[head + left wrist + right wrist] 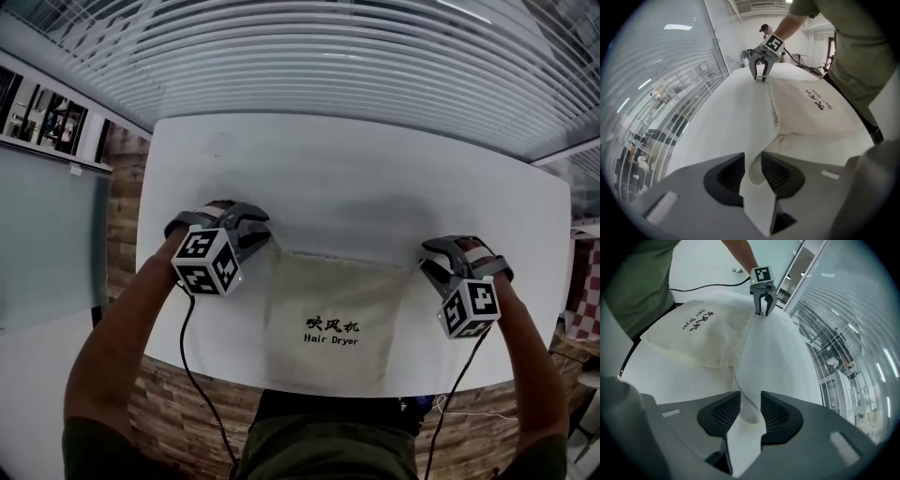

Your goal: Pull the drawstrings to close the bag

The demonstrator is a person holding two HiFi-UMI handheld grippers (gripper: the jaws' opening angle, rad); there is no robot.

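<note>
White round-cornered tabletop (356,169) carries a cream cloth drawstring bag (328,300) with black print, lying flat at the near edge, centre. The left gripper (753,157) sits at the bag's far-left corner and the right gripper (750,394) at its far-right corner. Both have their jaws apart. A cream drawstring loop (755,171) lies between the left pads, and a thin cream cord (745,399) between the right pads, neither clamped.

table (356,173): white | on it: cream bag (328,295), apparently flat
</note>
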